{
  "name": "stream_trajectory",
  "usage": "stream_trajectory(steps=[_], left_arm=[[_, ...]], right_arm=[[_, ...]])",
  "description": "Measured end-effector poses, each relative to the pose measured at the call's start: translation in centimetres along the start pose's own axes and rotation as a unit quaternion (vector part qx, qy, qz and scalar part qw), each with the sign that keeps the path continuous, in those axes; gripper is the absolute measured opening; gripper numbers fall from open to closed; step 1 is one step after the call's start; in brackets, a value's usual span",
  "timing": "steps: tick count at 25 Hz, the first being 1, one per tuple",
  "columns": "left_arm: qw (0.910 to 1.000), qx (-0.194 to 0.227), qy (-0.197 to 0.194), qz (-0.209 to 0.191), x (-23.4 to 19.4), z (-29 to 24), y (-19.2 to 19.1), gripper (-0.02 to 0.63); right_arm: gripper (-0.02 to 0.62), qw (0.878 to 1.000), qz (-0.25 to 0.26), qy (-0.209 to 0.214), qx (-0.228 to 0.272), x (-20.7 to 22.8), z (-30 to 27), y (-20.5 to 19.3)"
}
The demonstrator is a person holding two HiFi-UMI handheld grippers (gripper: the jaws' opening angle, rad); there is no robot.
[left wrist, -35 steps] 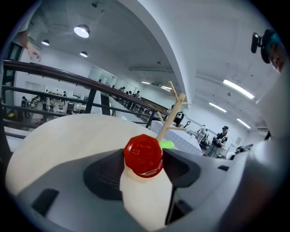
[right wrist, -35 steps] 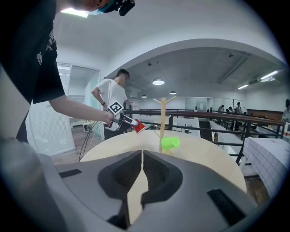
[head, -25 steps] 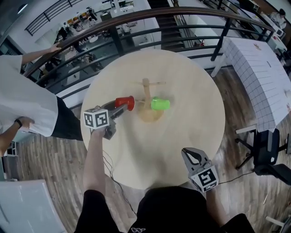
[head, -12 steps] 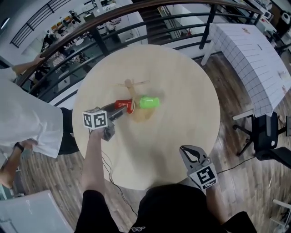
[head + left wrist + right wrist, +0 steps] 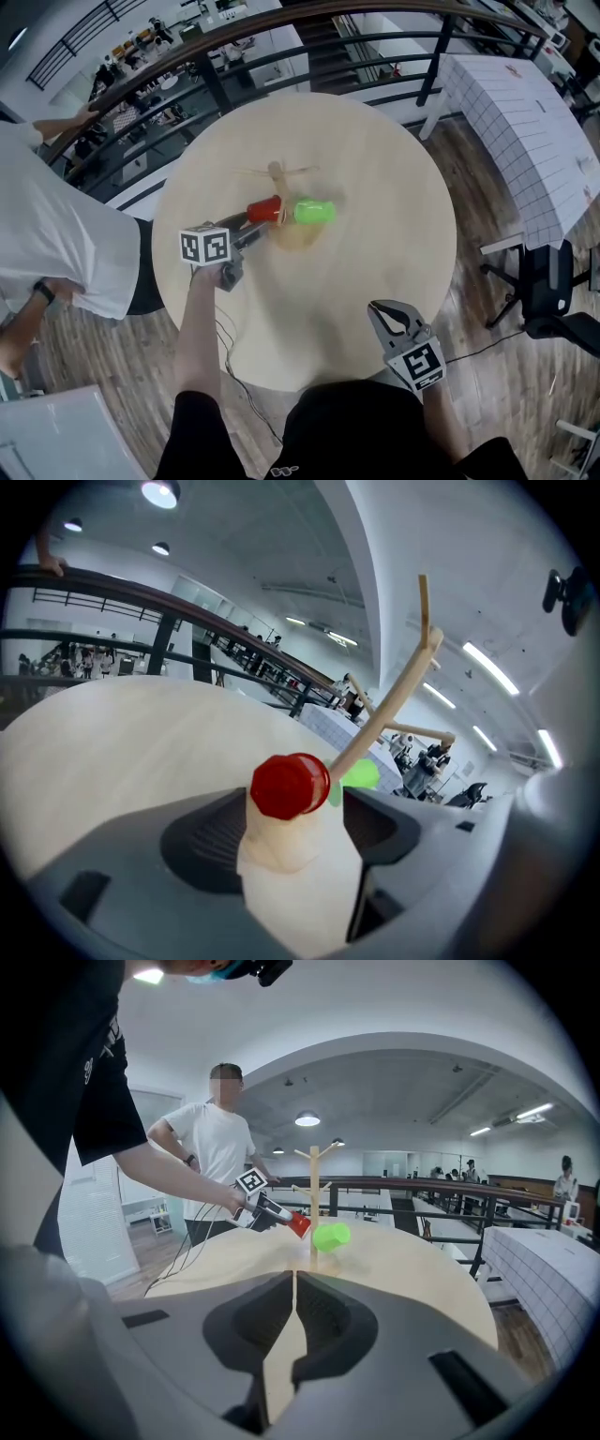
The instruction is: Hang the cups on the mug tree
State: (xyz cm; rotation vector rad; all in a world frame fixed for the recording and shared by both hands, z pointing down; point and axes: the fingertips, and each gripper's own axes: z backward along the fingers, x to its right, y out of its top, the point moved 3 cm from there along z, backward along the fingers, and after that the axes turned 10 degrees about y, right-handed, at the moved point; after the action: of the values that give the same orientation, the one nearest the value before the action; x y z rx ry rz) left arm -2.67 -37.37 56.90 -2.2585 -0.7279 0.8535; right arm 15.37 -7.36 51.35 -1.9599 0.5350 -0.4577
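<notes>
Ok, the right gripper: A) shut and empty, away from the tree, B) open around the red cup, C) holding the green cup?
A: the right gripper has its jaws together with nothing between them, and the green cup is at the tree, well ahead of it.

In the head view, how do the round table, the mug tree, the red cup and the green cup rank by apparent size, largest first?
1. round table
2. mug tree, base and branches together
3. green cup and red cup: nearly alike, so I do not rank them
</notes>
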Motion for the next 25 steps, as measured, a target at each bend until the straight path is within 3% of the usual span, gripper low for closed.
stream_trajectory(steps=[3,6,12,15,19,25], left_arm=[[0.9997,0.011,0.016,0.013,-0.7,1.2,-0.4,0.324],[0.9975,0.049,0.047,0.017,-0.8,3.3,-0.4,0.322],[0.9902,0.117,0.075,-0.015,2.5,7.9,-0.6,0.316],[0.9823,0.139,0.115,-0.050,5.6,9.9,-1.6,0.245],[0.9689,0.173,0.173,-0.038,9.3,12.2,-3.9,0.090],[0.9461,0.210,0.245,-0.026,14.0,14.4,-8.1,0.023]], right_arm=[[0.018,1.000,0.002,0.005,0.001,-0.1,0.0,0.0],[0.018,1.000,0.004,0.011,0.007,-0.2,-0.1,0.1],[0.018,0.998,-0.015,0.040,0.052,-1.1,-1.4,1.9],[0.018,0.996,-0.020,0.034,0.076,-1.0,-1.8,3.2],[0.018,0.997,-0.003,-0.011,0.074,-0.5,-2.9,4.1],[0.018,0.992,-0.063,-0.044,0.099,-1.0,-3.6,5.2]])
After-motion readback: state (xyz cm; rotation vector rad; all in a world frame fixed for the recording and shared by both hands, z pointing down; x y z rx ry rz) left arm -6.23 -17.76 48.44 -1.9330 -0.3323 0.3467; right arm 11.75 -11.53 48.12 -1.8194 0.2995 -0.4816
